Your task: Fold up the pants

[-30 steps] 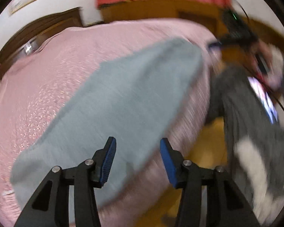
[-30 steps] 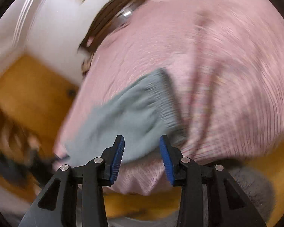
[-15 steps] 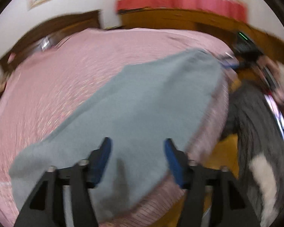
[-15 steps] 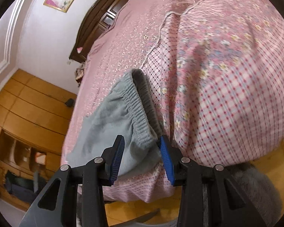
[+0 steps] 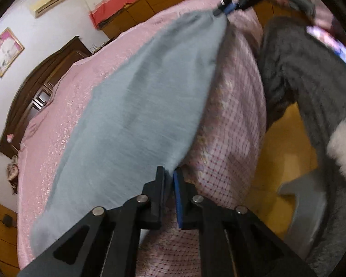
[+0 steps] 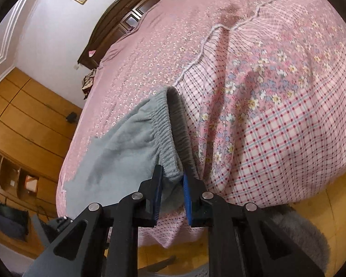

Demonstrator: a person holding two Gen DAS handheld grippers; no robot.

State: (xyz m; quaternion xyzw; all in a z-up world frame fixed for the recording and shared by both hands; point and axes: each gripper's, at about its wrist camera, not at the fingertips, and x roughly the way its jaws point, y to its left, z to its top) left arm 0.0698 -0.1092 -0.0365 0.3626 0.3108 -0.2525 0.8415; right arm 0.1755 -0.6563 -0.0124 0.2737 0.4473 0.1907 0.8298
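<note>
Now, from the left wrist view, my left claw [image 5: 169,180] has gone from wide apart to pinched on the near edge of the pants [image 5: 136,115], down at 6 o'clock. A moment ago it only hovered over the cloth. The pants lie stretched along the bed [image 5: 64,106] toward 1 o'clock, where the right claw [image 5: 227,7] grips the far end. Off toward 3 o'clock the bed edge drops to the floor [image 5: 281,152], with the operator's grey sleeve close by, so free room lies toward 9 to 11 o'clock across the bedspread.

From the right wrist view, my right claw [image 6: 170,192] has narrowed onto the elastic waistband [image 6: 163,133], which it merely straddled half a second back. The pants [image 6: 117,157] trail off toward 8 o'clock. Open bedspread runs from 11 to 2 o'clock; the bed [image 6: 276,106] falls away at 5 o'clock.

With both ends held, I judge the lift for the first fold can begin.
</note>
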